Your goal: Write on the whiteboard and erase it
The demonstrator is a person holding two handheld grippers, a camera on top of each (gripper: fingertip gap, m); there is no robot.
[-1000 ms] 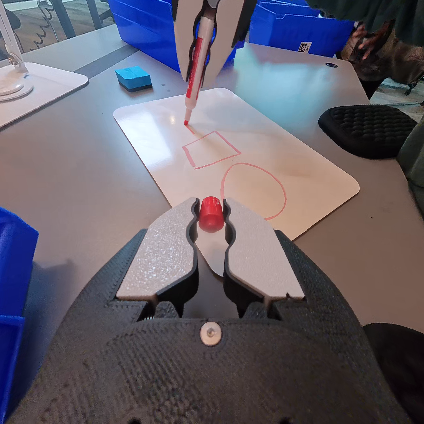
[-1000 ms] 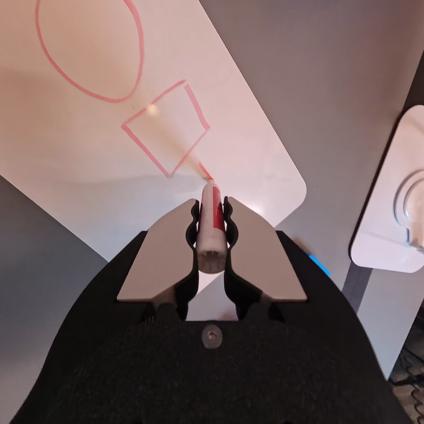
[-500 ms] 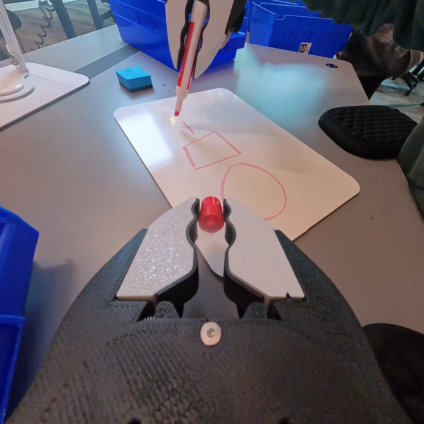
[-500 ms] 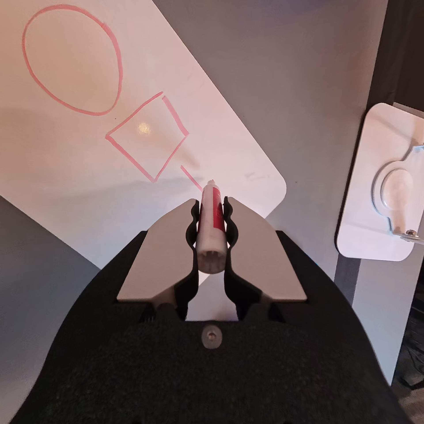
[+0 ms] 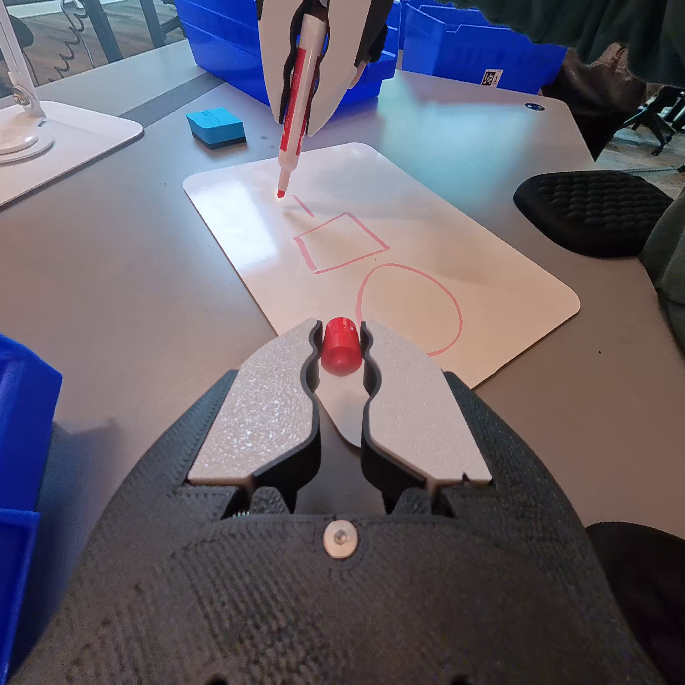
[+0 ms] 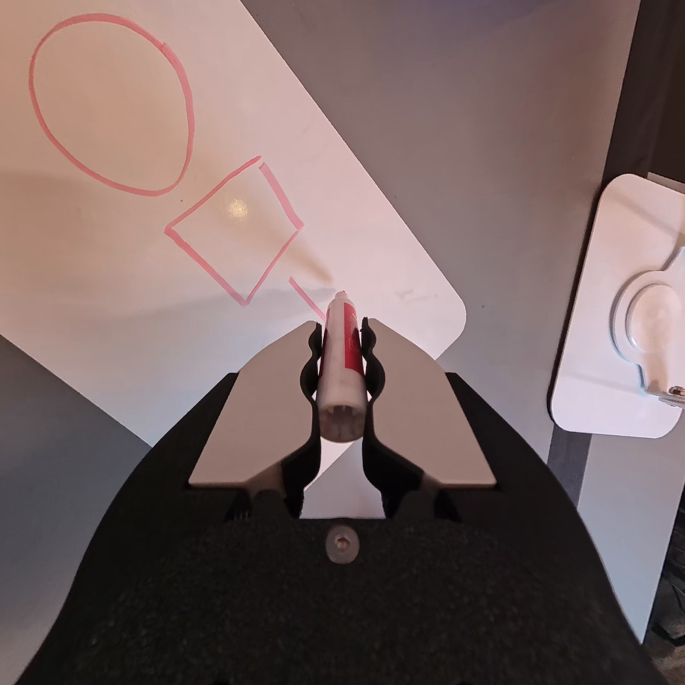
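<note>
Nearest in the left wrist view, the left gripper (image 5: 340,343) has its pale, speckled fingers closed on a glossy red marker cap (image 5: 340,351), which sits in the wavy notch between their black inner edges. It hovers over the near corner of the whiteboard (image 5: 482,259), a thin, glossy white sheet with rounded corners that lies flat and slantwise on the smooth grey table (image 5: 111,278). A blue bin (image 5: 22,426) stands close at the left edge.

On the board there are faint red outlines: an oval (image 5: 409,307) nearest, then a rough square (image 5: 341,246), then a short stroke (image 5: 303,205). Just beside that stroke is the red tip of the marker (image 5: 296,103), a white barrel with a red band, held steeply tilted by the right gripper (image 6: 340,330), whose smooth pale fingers are clamped on the barrel. Whether the tip touches the board I cannot tell.

To the right of the board lies a black, dimpled cushion (image 5: 593,211), well apart from the drawing. Beyond the far corner of the board sits a blue block eraser (image 5: 216,128) with a dark underside, clear of the board. Farther left is a white flat base plate (image 5: 74,137) with rounded corners. At the back stand more blue bins (image 5: 463,48), hard-walled plastic.
</note>
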